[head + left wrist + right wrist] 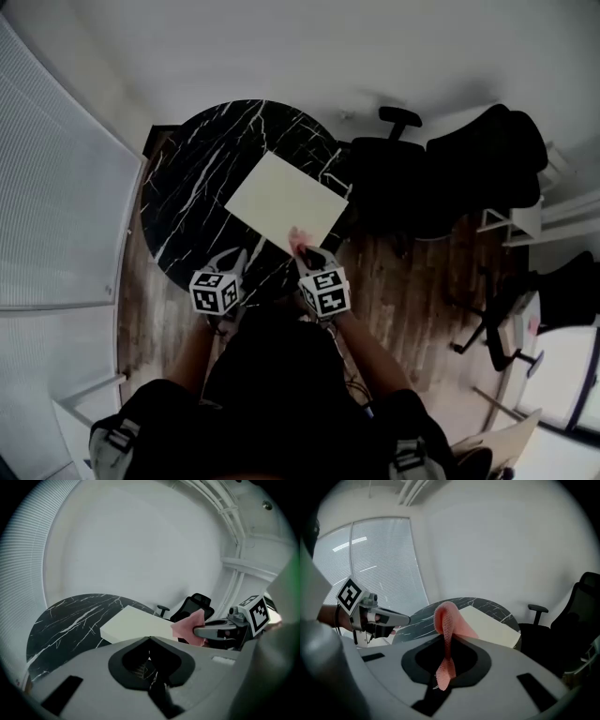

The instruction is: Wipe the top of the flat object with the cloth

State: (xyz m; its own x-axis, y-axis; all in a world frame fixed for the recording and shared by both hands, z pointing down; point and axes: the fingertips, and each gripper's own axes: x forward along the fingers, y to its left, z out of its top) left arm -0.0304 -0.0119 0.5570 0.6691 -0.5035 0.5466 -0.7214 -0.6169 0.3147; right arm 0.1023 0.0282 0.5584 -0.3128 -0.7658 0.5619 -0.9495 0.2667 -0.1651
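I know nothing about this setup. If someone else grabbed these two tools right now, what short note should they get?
Left gripper: jaws shut, empty, by the near edge of the round black marble table.
Right gripper: jaws shut on the pink mesh cloth, at the near edge of the cream flat rectangular board.
The board lies flat on the table.
Done: cloth in grip.
Left: wipe the board's top; cloth contact unclear.

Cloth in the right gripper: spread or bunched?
Bunched. The pink cloth is pinched in the right gripper, humped over above the jaws, tail hanging below.
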